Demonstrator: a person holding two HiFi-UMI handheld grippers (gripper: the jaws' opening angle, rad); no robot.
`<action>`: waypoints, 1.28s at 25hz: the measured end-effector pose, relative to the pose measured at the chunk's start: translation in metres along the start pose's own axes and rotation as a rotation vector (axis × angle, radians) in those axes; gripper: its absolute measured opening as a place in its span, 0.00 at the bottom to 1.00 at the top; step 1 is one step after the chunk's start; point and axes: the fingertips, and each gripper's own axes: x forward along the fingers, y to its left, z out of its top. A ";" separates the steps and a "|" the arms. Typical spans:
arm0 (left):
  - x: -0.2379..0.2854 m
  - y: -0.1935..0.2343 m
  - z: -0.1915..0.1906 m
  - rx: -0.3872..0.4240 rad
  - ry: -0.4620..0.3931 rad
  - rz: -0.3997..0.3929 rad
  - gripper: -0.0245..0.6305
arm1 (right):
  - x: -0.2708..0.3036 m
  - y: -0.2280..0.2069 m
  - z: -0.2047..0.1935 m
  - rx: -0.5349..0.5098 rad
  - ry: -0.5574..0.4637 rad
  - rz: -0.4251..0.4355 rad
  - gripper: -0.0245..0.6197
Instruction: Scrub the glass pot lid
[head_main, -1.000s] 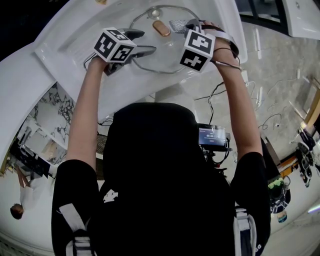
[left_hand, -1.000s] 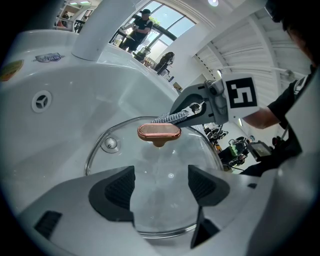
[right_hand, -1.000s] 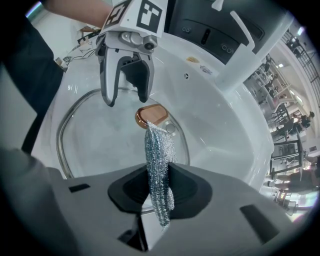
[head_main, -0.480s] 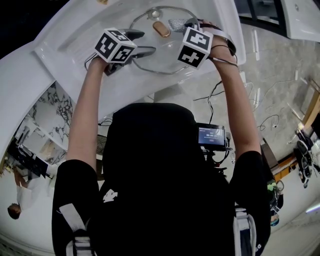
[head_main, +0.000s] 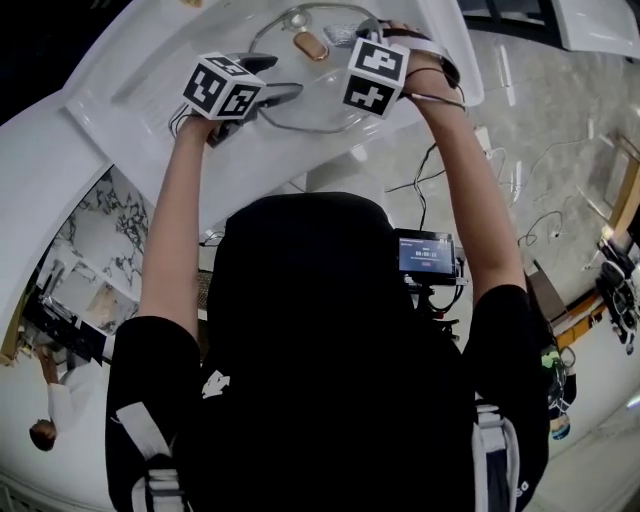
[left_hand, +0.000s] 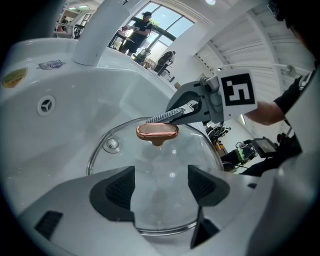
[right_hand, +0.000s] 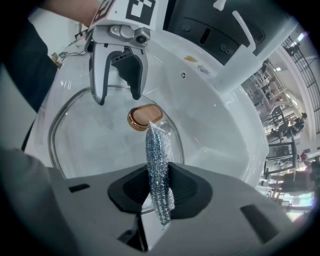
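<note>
With your right tool (right_hand: 160, 190) clamped on the steel scourer (right_hand: 157, 155), press it flat onto the glass pot lid (right_hand: 95, 135) in the sink (head_main: 150, 100) at 12 o'clock, circling around the copper knob (right_hand: 145, 117), while your left tool (left_hand: 161, 187), jaws spread, steadies the rim.

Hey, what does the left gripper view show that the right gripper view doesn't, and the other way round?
Only the left gripper view: the right gripper from outside, with its marker cube. Only the right gripper view: the left gripper from outside, fingers apart at the lid's rim. Both: the clear glass pot lid, its copper-coloured knob, the silvery mesh scrubber pinched by the right gripper, and the white sink.
</note>
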 end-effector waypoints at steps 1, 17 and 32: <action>0.000 -0.002 0.001 0.007 0.003 0.004 0.54 | -0.002 -0.001 -0.002 0.004 0.000 -0.003 0.16; -0.091 -0.044 0.050 0.197 -0.237 0.221 0.11 | -0.097 -0.013 0.013 0.311 -0.148 -0.194 0.15; -0.234 -0.142 0.101 0.391 -0.560 0.291 0.05 | -0.264 0.010 0.083 0.751 -0.602 -0.399 0.15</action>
